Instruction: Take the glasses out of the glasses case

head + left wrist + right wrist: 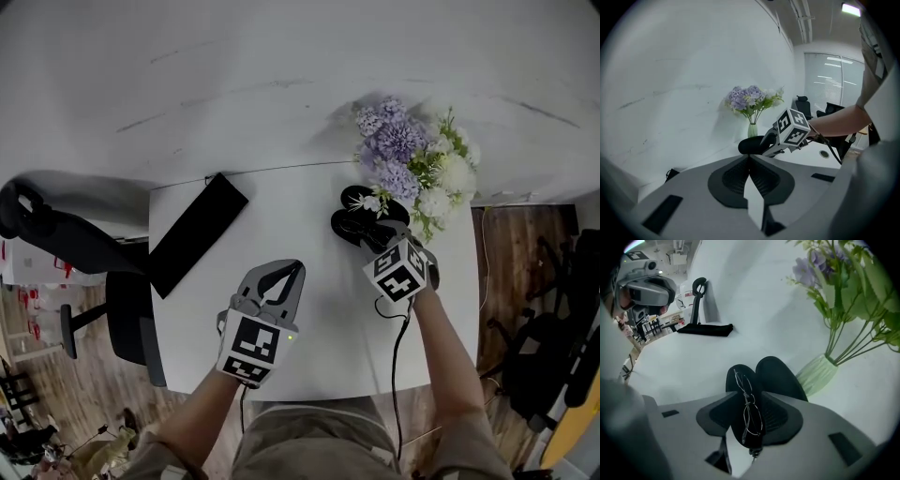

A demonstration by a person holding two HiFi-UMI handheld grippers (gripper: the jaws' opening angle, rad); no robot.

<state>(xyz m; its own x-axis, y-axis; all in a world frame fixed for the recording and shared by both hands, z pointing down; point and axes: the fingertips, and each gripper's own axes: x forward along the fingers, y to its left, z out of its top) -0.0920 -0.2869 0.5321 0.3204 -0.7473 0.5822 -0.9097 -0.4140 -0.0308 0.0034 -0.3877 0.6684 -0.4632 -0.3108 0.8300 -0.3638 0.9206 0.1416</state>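
Note:
A black glasses case (353, 214) lies open on the white table (309, 319) beside the flowers. Thin wire-framed glasses (751, 414) rest in the near half of the case (740, 380), with the lid (777, 376) spread flat next to it. My right gripper (377, 240) points steeply down over the case, jaws open. In the right gripper view the half with the glasses shows in the gap between them (747, 400). My left gripper (298, 267) hovers over the table's middle, shut and empty, its tips meeting (749, 158). It faces the case (751, 145) and the right gripper (780, 140).
Purple and white flowers (412, 159) stand in a pale green vase (818, 375) just behind the case. A flat black pouch (197, 232) lies at the table's left edge. A black office chair (66, 239) stands to the left. A cable (398, 347) trails from the right gripper.

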